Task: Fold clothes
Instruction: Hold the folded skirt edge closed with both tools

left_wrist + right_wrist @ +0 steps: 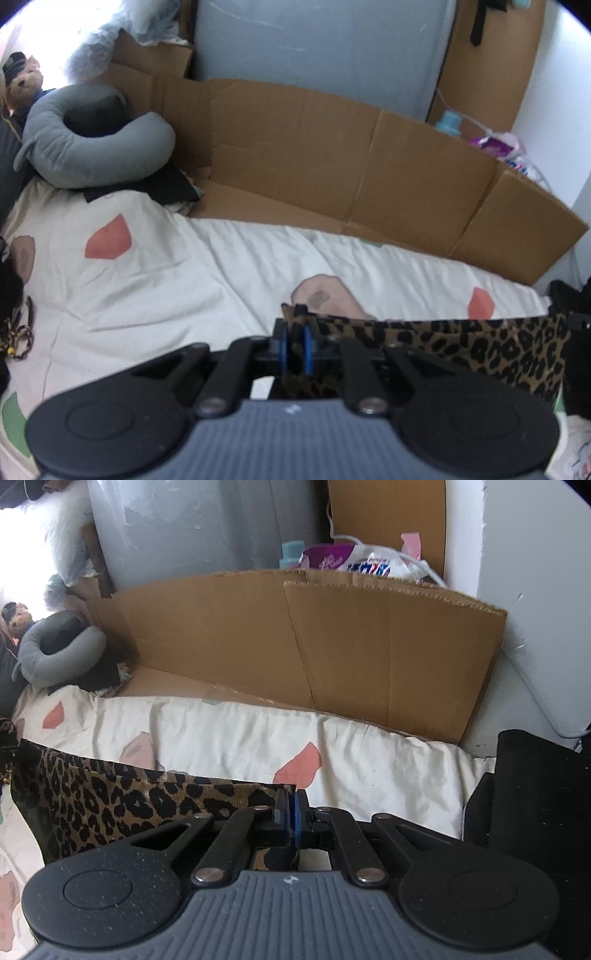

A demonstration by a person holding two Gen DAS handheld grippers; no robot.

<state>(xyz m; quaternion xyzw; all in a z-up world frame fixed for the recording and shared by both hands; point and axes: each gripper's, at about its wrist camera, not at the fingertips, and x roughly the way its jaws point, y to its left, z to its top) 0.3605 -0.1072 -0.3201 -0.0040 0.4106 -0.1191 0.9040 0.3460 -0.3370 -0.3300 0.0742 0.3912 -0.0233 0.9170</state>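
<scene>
Over on the cream bed sheet with pink and green blotches [155, 280], the left gripper [294, 345] has its blue-padded jaws nearly pressed together, pinching one top corner of the leopard-print brown-and-black fabric garment [480, 354]. It's angled down toward the bed, with the cloth running off to the right as a taut band. At the far end of that band, the right gripper [291, 814] is squeezed fully closed on the other top corner, also tilted down, so the garment [110, 797] hangs stretched between the two, lifted above the sheet. Behind it a flattened brown cardboard sheet [295, 638] leans against the wall, and a grey U-shaped neck pillow [92, 144] sits at the left end of the bed. Can't really see the lower part of the garment, both gripper bodies cover it, and something black at the right edge [535, 812] is cut off, no idea what it is.
</scene>
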